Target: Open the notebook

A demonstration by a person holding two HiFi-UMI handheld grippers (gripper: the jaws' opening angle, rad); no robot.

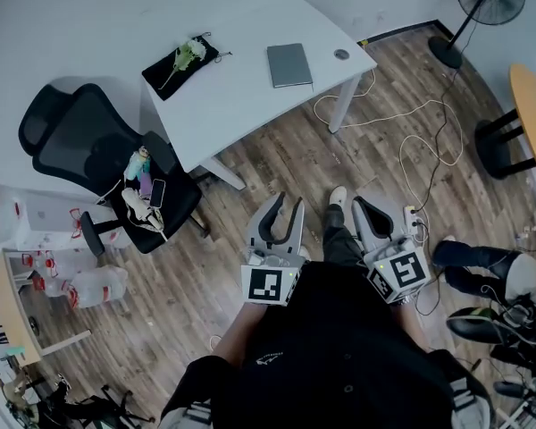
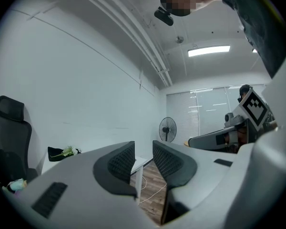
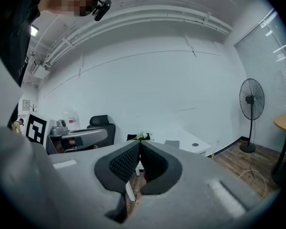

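**Head view: notebook shut, both claws well short of it**

Finds the notebook (image 1: 289, 64) lying flat and closed on the white table (image 1: 241, 96). Puts it well ahead of the left claw (image 1: 286, 206) and the right claw (image 1: 364, 206), with floor and loose cables (image 1: 384, 117) between. Shows the left claw spread, with nothing between its pads. Shows the right claw pressed together at the tips, likewise empty.

Likely trouble: arriving with the right claw closed, and so shoving the notebook across the smooth top instead of catching the cover. Also possible: lifting the cover with one claw and no hold on the body, and so dragging or tipping the whole notebook. Possibly biting too deep and taking pages along with the cover. Worth minding the cables underfoot on the way forward.

Only from the head view: the notebook's full outline and the stretch ahead of the claws. Only from the gripper views: a clear reading of the jaws. From the right gripper view, a thin grey sliver of notebook beyond the tips. From the left gripper view, no notebook at all. Only a table corner between the spread pads, and a black cloth (image 2: 62, 151) off to that claw's left.
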